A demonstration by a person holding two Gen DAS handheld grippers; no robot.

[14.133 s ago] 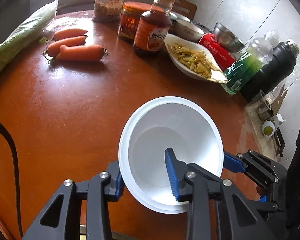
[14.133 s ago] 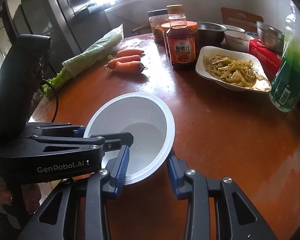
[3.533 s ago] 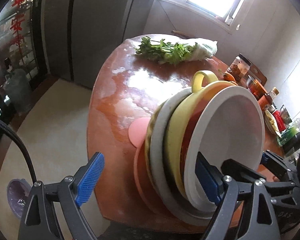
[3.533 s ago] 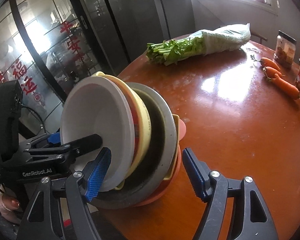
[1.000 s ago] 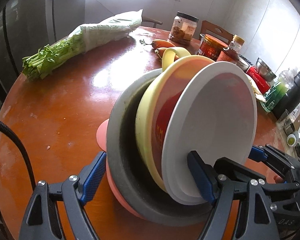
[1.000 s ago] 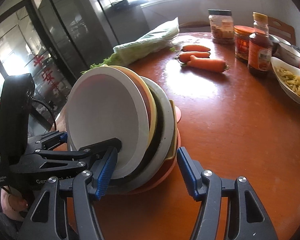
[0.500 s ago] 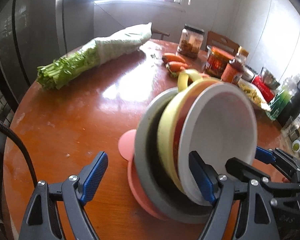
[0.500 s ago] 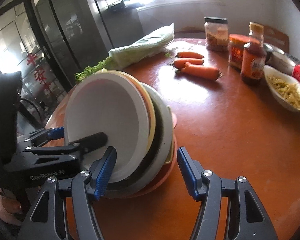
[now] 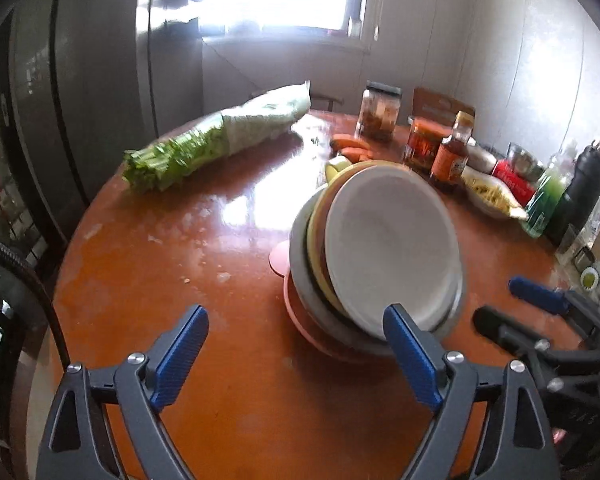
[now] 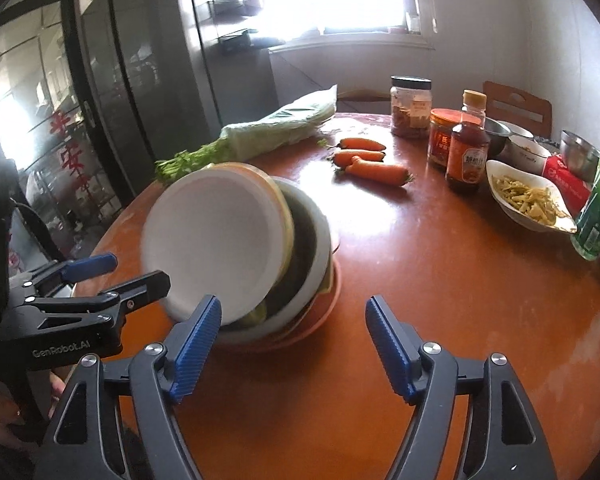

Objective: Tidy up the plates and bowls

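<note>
Nested stack of dishes (image 9: 374, 276) sits tilted on the round red-brown wooden table (image 9: 228, 420): white bowl (image 10: 216, 240) on top, then yellow, grey, pink plate at the bottom. Left gripper (image 9: 296, 356) and right gripper (image 10: 292, 344) both have jaws just widened, pads apart, gripping nothing, stack just beyond the tips.

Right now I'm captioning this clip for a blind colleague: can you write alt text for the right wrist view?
A tilted stack of bowls and plates, white bowl on top, rests on a round wooden table, free of the open right gripper in front. The left gripper is open beside it; carrots, jars and a greens bundle lie behind.
</note>
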